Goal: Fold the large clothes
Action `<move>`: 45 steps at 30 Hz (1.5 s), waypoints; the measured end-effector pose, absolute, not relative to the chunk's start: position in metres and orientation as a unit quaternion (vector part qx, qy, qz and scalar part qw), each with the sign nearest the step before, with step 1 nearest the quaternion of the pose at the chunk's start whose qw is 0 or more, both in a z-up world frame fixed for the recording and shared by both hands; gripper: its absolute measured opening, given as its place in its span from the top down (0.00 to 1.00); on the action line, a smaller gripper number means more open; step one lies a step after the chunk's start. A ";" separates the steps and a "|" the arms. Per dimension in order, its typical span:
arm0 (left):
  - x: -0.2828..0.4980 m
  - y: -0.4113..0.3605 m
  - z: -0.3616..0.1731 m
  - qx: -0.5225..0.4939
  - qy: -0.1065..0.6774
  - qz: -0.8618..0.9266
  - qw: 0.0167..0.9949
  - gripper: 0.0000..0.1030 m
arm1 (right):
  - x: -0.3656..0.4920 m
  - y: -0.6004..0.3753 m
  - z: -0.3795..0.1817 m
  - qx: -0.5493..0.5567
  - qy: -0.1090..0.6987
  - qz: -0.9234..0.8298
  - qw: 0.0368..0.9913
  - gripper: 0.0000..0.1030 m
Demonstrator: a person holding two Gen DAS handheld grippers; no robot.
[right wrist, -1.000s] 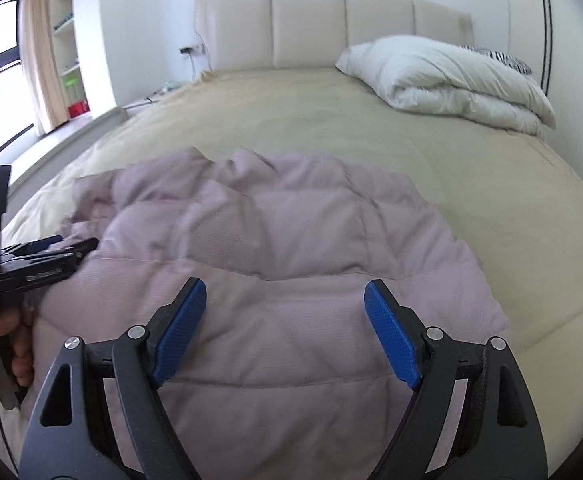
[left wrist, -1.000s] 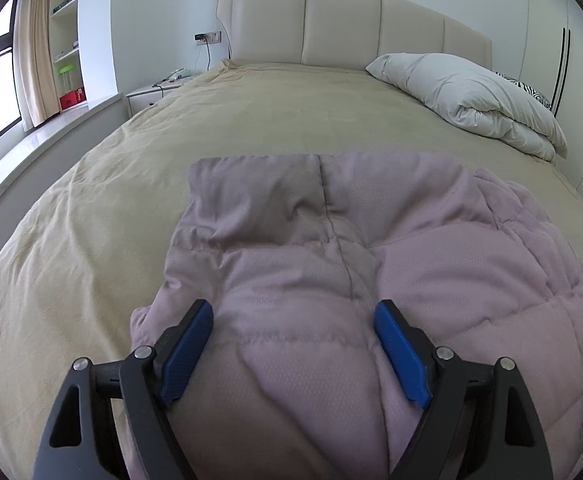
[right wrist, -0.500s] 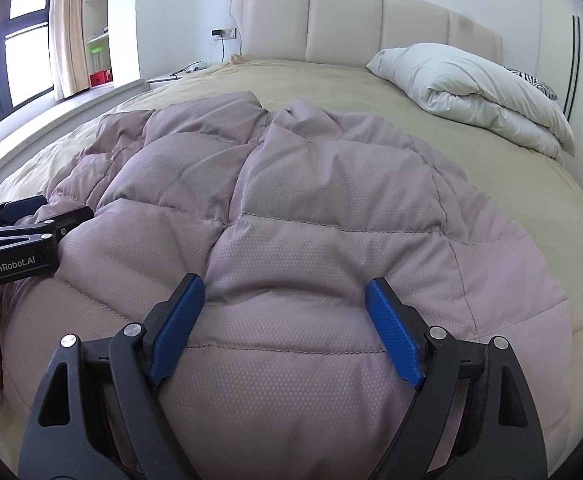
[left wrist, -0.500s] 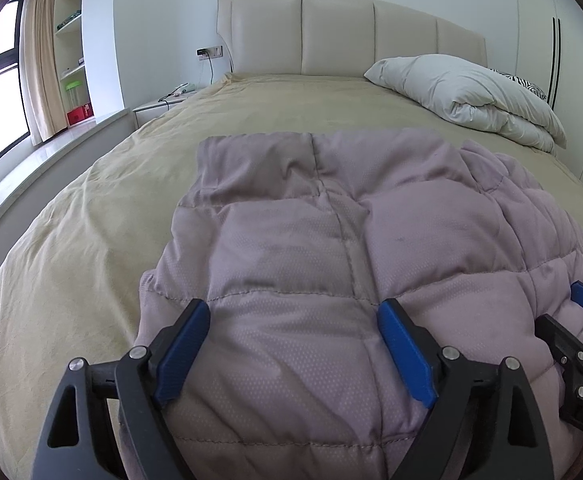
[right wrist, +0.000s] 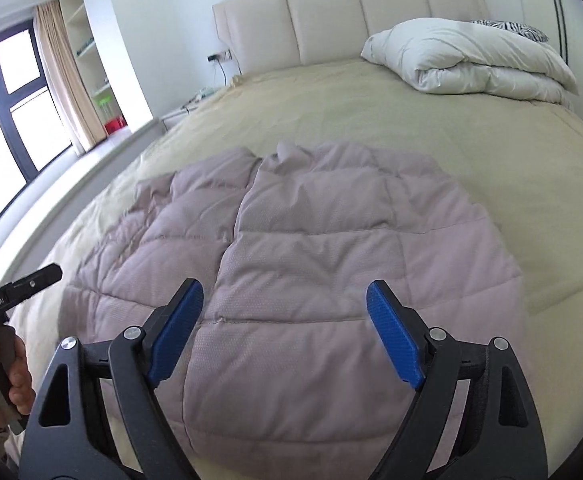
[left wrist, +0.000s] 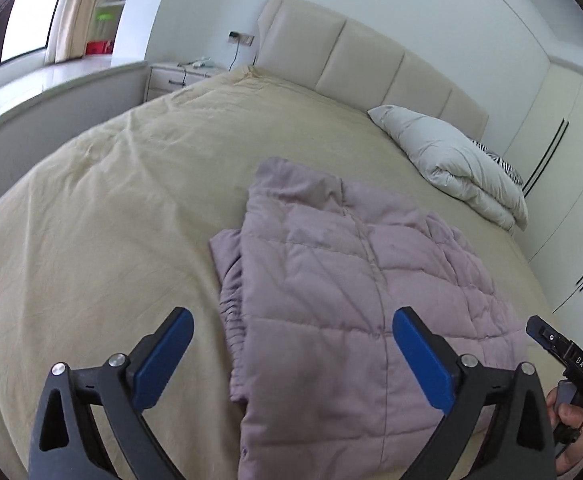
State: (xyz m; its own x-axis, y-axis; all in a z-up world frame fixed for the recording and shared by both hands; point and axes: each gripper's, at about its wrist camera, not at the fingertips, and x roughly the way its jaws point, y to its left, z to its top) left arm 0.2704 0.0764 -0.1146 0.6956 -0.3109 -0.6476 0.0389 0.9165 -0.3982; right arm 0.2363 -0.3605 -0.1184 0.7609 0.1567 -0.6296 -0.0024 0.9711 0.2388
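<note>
A mauve quilted puffer jacket (left wrist: 343, 280) lies folded in a roughly rectangular stack on the beige bed (left wrist: 111, 200); it also shows in the right wrist view (right wrist: 311, 248). A ribbed cuff or sleeve edge pokes out at its left side (left wrist: 229, 264). My left gripper (left wrist: 291, 348) is open and empty, held above the jacket's near left edge. My right gripper (right wrist: 287, 328) is open and empty, above the jacket's near part. Each gripper shows at the edge of the other's view, the right one (left wrist: 567, 356) and the left one (right wrist: 15, 292).
A folded white duvet (right wrist: 471, 56) with a zebra-print pillow behind it lies at the bed's head on the right. A padded headboard (right wrist: 351, 16), a nightstand (left wrist: 179, 76), a window ledge (left wrist: 31, 92) and wardrobe doors (left wrist: 563, 160) surround the bed.
Both grippers have lifted up and back from the jacket, still open. The left view has swung left and tilted. The jacket lies where it was.
</note>
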 end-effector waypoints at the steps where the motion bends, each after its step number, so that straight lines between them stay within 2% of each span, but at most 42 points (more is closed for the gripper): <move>1: 0.273 0.088 -0.122 -0.207 0.396 -0.102 0.889 0.01 | 0.229 -0.373 -0.115 0.127 0.338 0.044 0.932 0.18; 7: 0.304 0.118 -0.159 -0.333 0.446 -0.173 0.813 0.01 | 0.209 -0.463 -0.123 0.200 0.343 0.022 0.918 0.14; 11: 0.333 0.111 -0.184 -0.339 0.489 -0.191 0.780 0.01 | 0.214 -0.527 -0.144 0.271 0.372 0.012 0.888 0.14; 16: 0.349 0.102 -0.189 -0.330 0.498 -0.213 0.774 0.01 | 0.231 -0.579 -0.175 0.343 0.390 0.044 0.853 0.14; 23: 0.363 0.085 -0.191 -0.320 0.511 -0.238 0.762 0.02 | 0.279 -0.588 -0.220 0.375 0.440 0.073 0.813 0.13; 30: 0.380 0.069 -0.195 -0.319 0.521 -0.267 0.745 0.03 | 0.321 -0.555 -0.236 0.359 0.459 0.131 0.802 0.12; 38: 0.385 0.074 -0.203 -0.334 0.520 -0.279 0.735 0.21 | 0.359 -0.540 -0.243 0.344 0.474 0.141 0.798 0.13; 40: 0.383 0.076 -0.204 -0.338 0.519 -0.280 0.733 0.29 | 0.360 -0.534 -0.240 0.336 0.478 0.138 0.800 0.14; 45: 0.373 0.080 -0.202 -0.354 0.515 -0.285 0.727 0.50 | 0.352 -0.518 -0.226 0.308 0.480 0.126 0.812 0.41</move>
